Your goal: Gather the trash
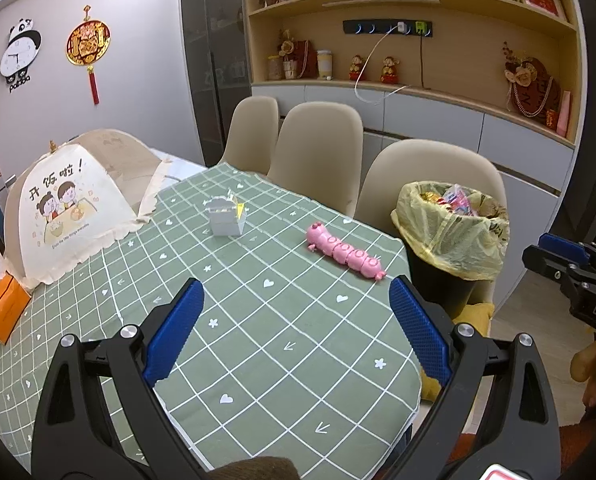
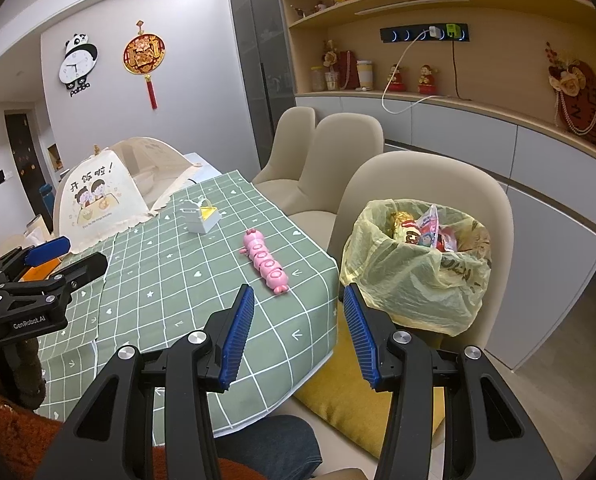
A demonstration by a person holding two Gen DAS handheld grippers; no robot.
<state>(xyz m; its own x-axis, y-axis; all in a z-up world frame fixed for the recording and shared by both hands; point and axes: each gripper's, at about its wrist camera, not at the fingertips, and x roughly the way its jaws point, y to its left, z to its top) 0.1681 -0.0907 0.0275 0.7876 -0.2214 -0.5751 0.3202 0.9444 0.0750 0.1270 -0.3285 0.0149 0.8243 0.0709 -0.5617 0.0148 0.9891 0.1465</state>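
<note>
A pink caterpillar toy [image 1: 345, 252] [image 2: 266, 262] lies near the right edge of the green checked tablecloth [image 1: 258, 320] [image 2: 170, 280]. Farther back stands a small white box [image 1: 226, 216] [image 2: 201, 216] with a yellow inside. A bin lined with a yellow bag [image 1: 453, 232] [image 2: 417, 264] holds several wrappers and sits on a chair right of the table. My left gripper [image 1: 296, 292] hangs open over the cloth, nothing between its blue pads. My right gripper [image 2: 298, 300] is open too, above the table's corner, short of the toy and empty.
A mesh food cover [image 1: 82, 204] [image 2: 110, 188] stands at the table's far left, an orange box [image 1: 6, 308] beside it. Beige chairs [image 1: 317, 148] [image 2: 345, 152] line the right side. A yellow cushion [image 2: 349, 400] lies on the near chair. Shelving fills the back wall.
</note>
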